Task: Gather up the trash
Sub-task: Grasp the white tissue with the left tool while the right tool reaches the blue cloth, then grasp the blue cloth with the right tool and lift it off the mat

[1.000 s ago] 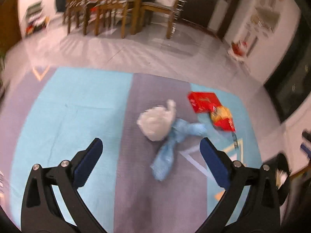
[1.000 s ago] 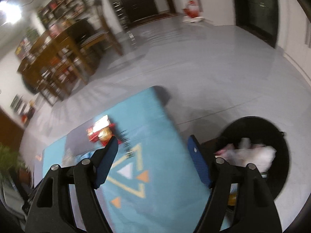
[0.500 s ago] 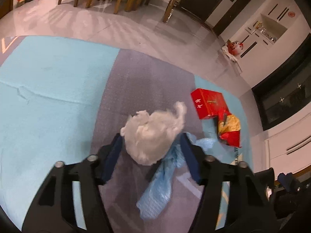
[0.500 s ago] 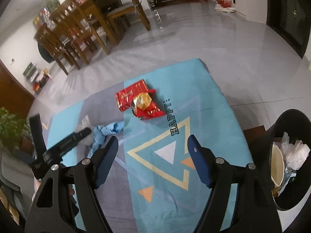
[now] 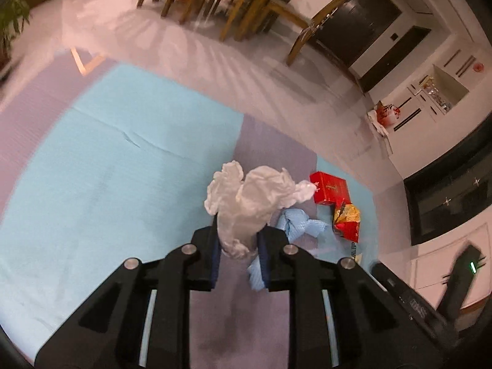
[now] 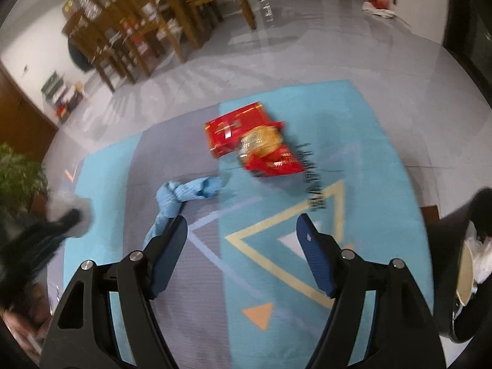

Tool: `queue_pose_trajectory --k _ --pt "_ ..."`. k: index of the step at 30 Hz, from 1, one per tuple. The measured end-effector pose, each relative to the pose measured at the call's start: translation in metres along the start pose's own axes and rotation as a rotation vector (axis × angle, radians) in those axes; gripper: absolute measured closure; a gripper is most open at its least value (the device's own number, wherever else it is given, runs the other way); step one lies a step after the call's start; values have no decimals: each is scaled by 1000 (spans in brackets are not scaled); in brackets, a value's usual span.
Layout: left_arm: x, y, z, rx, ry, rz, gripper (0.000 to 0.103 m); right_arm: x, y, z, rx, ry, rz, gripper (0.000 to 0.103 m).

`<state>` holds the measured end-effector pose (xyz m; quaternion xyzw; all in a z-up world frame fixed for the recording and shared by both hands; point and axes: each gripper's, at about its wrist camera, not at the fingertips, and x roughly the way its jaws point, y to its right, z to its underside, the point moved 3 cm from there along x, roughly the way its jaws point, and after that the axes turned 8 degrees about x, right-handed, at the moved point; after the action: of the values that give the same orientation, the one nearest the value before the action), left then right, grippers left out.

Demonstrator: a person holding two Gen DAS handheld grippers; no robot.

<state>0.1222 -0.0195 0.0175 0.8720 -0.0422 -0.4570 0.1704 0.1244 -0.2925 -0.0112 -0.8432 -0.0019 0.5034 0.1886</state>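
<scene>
The left tongs point(image 5: 238, 250) pinch the crumpled white plastic bag point(image 5: 249, 198) above the mat point(image 5: 101, 178) (presumably bound for the bin point(image 6: 461, 279)), while the right tongs point(image 6: 241, 258) gape empty toward the blue wrapper point(image 6: 181, 196)

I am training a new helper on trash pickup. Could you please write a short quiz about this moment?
1. True or false: the left gripper is shut on the white plastic bag.
2. Which piece of trash lies nearest the right gripper? A) blue wrapper B) red box C) snack bag
3. Fill in: the right jaws are ____.

Key: 1 true. 2 A. 3 open; they hold nothing, above the mat.
</scene>
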Motion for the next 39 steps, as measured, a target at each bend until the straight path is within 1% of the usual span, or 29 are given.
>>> queue_pose_trajectory --k 2,3,4,5,7,8,10,11,13,14,18,20,21,22,24,26,27,29,30,32,34,35,37,38,39 --pt "-20 -14 11 -28 12 -39 81 14 -22 -1 -32 -30 -1 31" --pt "-26 -20 19 -45 4 -41 81 22 -33 -2 -46 -47 -2 31" --pt "-32 -25 23 -60 4 -35 81 28 -38 -1 -53 -56 -6 31" --pt "-37 -30 30 -77 5 -27 81 40 -54 -2 -64 -78 -19 31" --pt "-42 -33 33 -82 -4 -26 81 57 -71 -3 -55 -108 -29 31" --pt "-45 -31 30 -75 2 -1 81 63 -76 -4 -49 -116 -22 31" --pt "-52 -27 25 -69 31 27 81 79 -87 -7 -54 -105 49 31" --pt "-56 -24 24 -53 51 23 81 88 -93 -9 -77 -86 99 31" --pt "-57 -18 23 -18 63 11 81 98 -99 -8 -110 -81 147 31" --pt "-58 -16 24 -12 61 25 81 103 -101 -7 -121 -89 161 32" --pt "-57 -13 26 -12 44 69 81 117 -98 0 -139 -105 218 38" --pt "-58 -12 26 0 52 68 81 120 -94 2 -142 -97 237 54" --pt "-59 -13 26 0 59 59 81 117 -92 3 -156 -74 244 57" --pt "-59 -13 25 1 63 54 81 117 -92 4 -164 -68 241 64" --pt "-58 -14 24 -6 61 53 81 111 -87 7 -164 -66 218 68" --pt "-55 -13 25 -19 52 65 81 97 -78 11 -94 -82 122 69" --pt "-54 -11 26 -17 46 72 81 85 -75 13 -56 -91 54 69" --pt "-53 -8 26 -4 45 75 81 63 -70 16 -43 -80 9 69" --pt "-53 -7 27 1 47 72 81 46 -64 17 -48 -56 4 69" --pt "-52 -6 27 -3 52 63 81 26 -58 19 -50 -20 8 69" --pt "-50 -8 26 -19 50 60 81 2 -47 20 -71 40 58 69" --pt "-49 -8 26 -26 47 71 81 -6 -43 20 -84 61 70 69" --pt "-49 -5 26 -24 45 89 81 -28 -32 20 -73 138 82 69" --pt "-48 -2 26 -14 46 87 81 -32 -29 19 -66 158 87 69" --pt "-47 0 26 -8 46 81 81 -40 -24 18 -57 205 111 69"
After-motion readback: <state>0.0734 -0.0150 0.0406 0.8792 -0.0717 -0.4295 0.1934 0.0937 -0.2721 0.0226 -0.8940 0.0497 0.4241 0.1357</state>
